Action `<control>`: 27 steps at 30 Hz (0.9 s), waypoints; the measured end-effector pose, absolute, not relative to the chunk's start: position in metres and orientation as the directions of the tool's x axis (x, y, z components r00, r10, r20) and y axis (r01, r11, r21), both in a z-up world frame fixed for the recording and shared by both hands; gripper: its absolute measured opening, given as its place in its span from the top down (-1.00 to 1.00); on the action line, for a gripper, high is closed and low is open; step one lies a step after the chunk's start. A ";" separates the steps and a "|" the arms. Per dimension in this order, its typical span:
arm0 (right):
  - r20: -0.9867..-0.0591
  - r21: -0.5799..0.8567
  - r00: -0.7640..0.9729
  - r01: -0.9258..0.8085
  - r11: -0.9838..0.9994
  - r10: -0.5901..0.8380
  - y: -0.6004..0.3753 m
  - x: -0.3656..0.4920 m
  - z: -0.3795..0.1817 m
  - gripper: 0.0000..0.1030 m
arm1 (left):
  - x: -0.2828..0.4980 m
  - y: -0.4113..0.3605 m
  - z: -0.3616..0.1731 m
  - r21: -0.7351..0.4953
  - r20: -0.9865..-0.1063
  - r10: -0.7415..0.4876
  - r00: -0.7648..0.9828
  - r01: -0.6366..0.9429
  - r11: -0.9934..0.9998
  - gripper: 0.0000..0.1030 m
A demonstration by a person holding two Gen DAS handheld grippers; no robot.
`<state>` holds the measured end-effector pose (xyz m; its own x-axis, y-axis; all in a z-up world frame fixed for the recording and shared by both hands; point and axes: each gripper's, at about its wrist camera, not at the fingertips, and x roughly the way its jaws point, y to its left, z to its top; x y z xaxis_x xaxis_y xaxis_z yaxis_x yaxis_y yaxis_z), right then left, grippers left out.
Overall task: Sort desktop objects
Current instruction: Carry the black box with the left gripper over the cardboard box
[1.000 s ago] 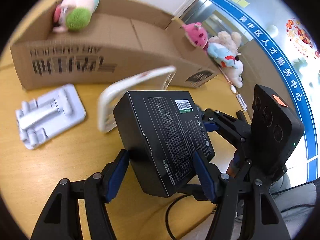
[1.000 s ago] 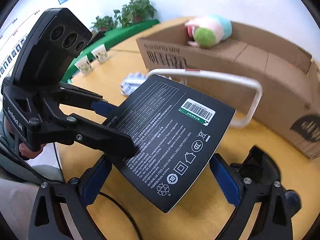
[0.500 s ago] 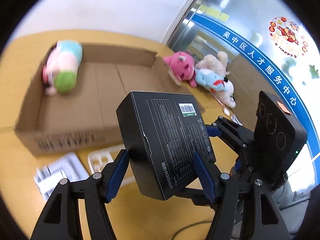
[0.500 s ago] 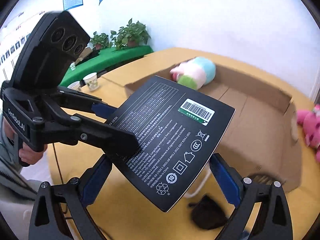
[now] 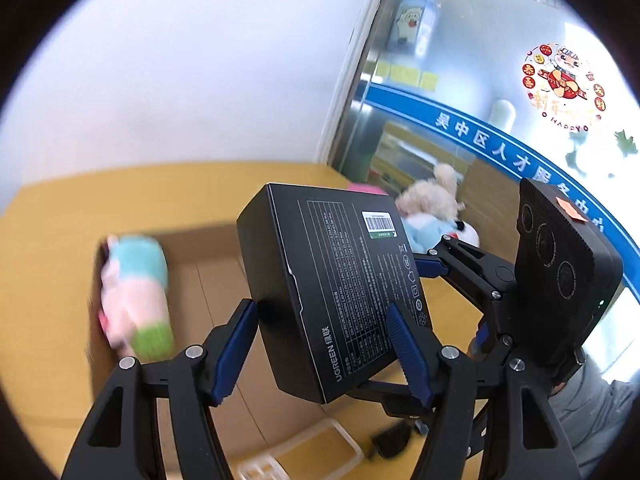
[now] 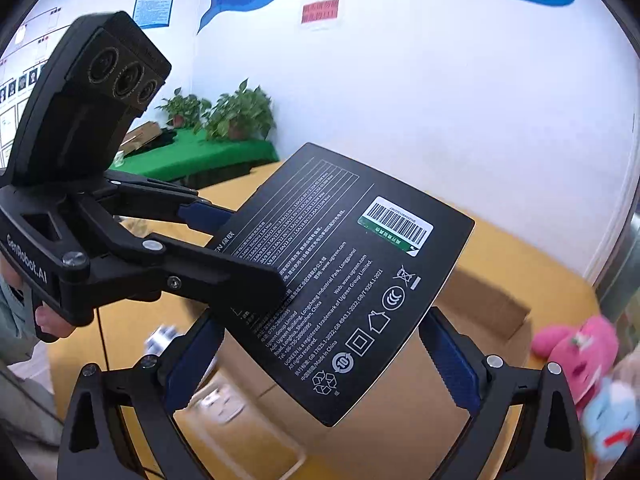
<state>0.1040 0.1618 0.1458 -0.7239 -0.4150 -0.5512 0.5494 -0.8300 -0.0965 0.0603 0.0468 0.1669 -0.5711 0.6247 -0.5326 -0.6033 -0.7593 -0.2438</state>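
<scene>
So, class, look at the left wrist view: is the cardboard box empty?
No, a pastel plush toy lies inside the cardboard box, against its left wall.

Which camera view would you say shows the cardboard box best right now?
The left wrist view: the cardboard box shows its open inside, with a plush toy lying in it. The right wrist view catches only its far wall and corner behind the black UGREEN box.

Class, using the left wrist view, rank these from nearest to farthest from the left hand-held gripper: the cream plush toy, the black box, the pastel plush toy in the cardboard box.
1. black box, between the left hand-held gripper fingers.
2. pastel plush toy, left, lying in the cardboard box.
3. cream plush toy, upper right, beyond the cardboard box.
</scene>
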 end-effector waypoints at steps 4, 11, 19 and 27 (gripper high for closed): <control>-0.521 -0.103 -0.742 0.545 -0.832 -0.422 0.169 0.059 0.169 -0.91 | 0.026 0.048 0.187 -0.237 -0.503 0.632 -0.590 -0.609 -0.757 -0.28; -0.539 -0.086 -0.731 0.541 -0.836 -0.418 0.179 -0.012 0.183 -0.91 | -0.039 0.051 0.192 -0.259 -0.491 0.638 -0.593 -0.600 -0.757 -0.28; -0.621 0.024 -0.651 0.541 -0.841 -0.436 0.196 -0.102 0.145 -0.91 | -0.119 0.064 0.151 -0.296 -0.593 0.595 -0.542 -0.541 -0.788 -0.28; -0.717 0.189 -0.509 0.516 -0.836 -0.476 0.211 -0.165 0.056 -0.91 | -0.174 0.073 0.075 -0.317 -0.741 0.501 -0.448 -0.424 -0.848 -0.28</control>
<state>-0.1645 0.2113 0.0555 -0.5092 -0.4760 -0.7171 0.5158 -0.8357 0.1885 -0.1739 0.0732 0.0750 -0.4482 0.5006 -0.7406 -0.4242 -0.8484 -0.3167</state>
